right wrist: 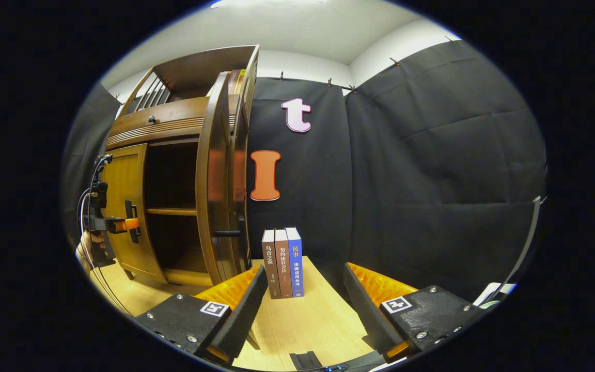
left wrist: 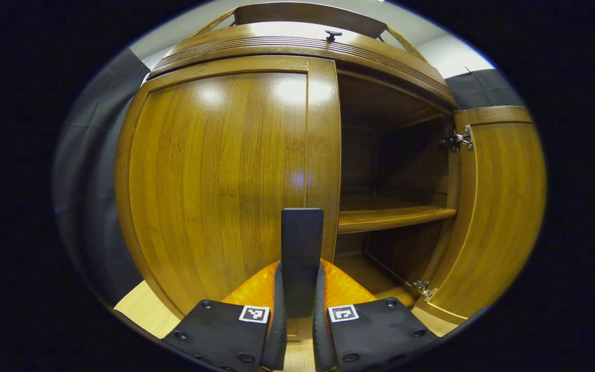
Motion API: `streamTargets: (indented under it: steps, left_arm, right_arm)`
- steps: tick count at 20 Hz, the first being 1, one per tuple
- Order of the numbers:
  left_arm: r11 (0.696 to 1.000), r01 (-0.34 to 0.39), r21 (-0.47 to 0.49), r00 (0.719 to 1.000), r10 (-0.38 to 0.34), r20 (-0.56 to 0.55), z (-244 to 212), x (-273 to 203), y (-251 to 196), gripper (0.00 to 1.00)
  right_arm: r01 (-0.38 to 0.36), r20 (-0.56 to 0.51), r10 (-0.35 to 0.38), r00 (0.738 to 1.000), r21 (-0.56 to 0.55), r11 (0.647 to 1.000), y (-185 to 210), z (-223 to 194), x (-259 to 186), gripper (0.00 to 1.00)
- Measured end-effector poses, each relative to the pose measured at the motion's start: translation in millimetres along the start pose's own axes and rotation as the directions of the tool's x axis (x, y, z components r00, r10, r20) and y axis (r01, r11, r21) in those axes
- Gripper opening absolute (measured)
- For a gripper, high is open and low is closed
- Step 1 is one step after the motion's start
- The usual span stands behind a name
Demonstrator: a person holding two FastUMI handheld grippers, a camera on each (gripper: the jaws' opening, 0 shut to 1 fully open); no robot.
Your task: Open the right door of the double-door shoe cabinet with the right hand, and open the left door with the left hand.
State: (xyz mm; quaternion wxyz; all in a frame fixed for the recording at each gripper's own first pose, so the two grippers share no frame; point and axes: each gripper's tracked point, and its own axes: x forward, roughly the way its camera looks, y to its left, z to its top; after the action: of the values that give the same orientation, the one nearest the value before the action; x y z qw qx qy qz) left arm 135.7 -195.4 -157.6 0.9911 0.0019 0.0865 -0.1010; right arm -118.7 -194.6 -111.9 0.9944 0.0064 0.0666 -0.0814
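Left gripper view shows the shoe cabinet's right door already swung wide, while the left door sits closed with the left gripper clenched on its handle; the right gripper hangs released beside three books.

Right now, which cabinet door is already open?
The right door is swung wide, baring the shelf. The left door sits closed, its handle clamped in the left gripper.

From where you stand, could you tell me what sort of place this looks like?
Probably a staged recording booth, not a home: black cloth wall, a wooden shoe cabinet and three books on a table.
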Motion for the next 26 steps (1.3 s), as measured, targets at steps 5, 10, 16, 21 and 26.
streamTargets:
  steps: [5,10,16,21,26]
  left_arm:
    - [0.998,0.057,-0.003,0.998,-0.057,-0.01,0,-32,1,0.29]
    - [0.997,0.073,0.013,0.997,-0.073,-0.017,-2,-67,7,0.28]
    - [0.995,0.097,0.009,0.995,-0.097,-0.012,-3,-105,21,0.27]
    - [0.993,0.113,-0.019,0.994,-0.113,-0.006,-2,-136,36,0.28]
    - [0.994,0.107,-0.023,0.994,-0.107,0.001,-3,-157,49,0.27]
  right_arm:
    - [0.0,0.008,0.0,1.0,-0.006,1.0,8,9,-5,1.0]
    - [-0.003,0.018,0.003,1.0,-0.011,1.0,20,20,-15,0.92]
    - [-0.039,0.012,0.039,0.999,-0.002,0.999,45,24,-21,0.92]
    - [-0.069,0.014,0.068,0.998,0.021,0.997,65,29,-26,0.92]
    - [-0.096,0.023,0.095,0.995,0.016,0.995,83,30,-34,0.92]
